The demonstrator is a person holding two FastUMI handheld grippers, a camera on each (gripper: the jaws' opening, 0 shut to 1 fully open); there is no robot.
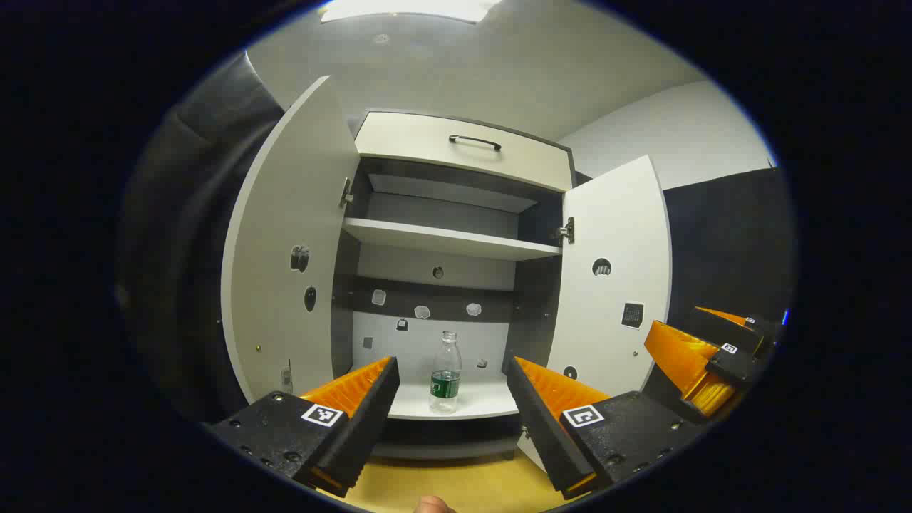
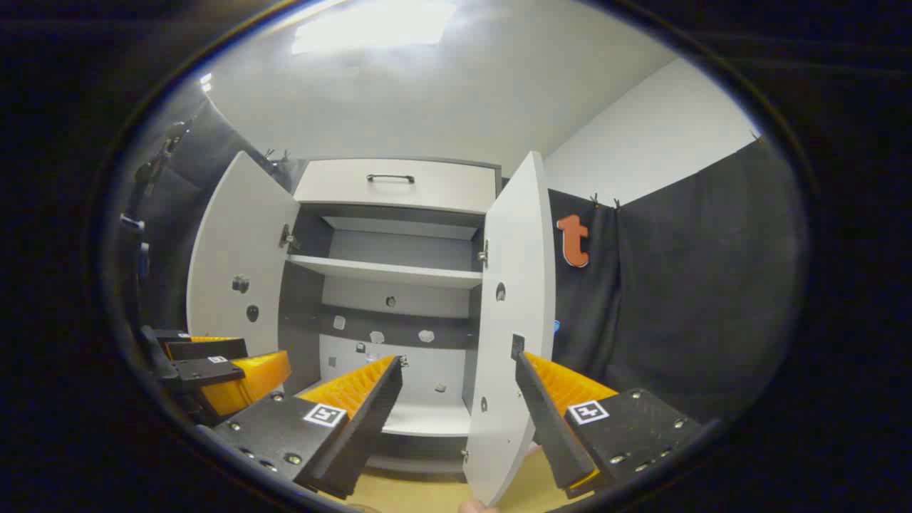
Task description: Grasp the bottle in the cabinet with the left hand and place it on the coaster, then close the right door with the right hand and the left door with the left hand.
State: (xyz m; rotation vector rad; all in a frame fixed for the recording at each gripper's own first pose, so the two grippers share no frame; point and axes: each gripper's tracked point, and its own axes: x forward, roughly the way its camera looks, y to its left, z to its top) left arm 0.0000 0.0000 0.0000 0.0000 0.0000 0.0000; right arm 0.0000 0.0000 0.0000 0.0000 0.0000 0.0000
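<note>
While both tongs gape wide, bottle (image 1: pixel 446 372) upright in cabinet (image 1: pixel 456 399), left gripper view

Staged test booth, not a lived-in home. Black cloth (image 2: pixel 684 299) is clipped up as a wall, with plain white wall (image 2: pixel 641 135) above it and a flat ceiling light panel (image 1: pixel 406 8) overhead. One household prop — a white-and-grey cabinet (image 1: pixel 456 235) with both doors swung open, a drawer with a dark handle (image 1: pixel 474 141) on top, bare shelves. Square printed markers on the right door (image 1: pixel 613 285) and small tags stuck across the back panel (image 1: pixel 427 342) — a data-recording setup. Light wood floor (image 1: pixel 449 484) below.
</note>
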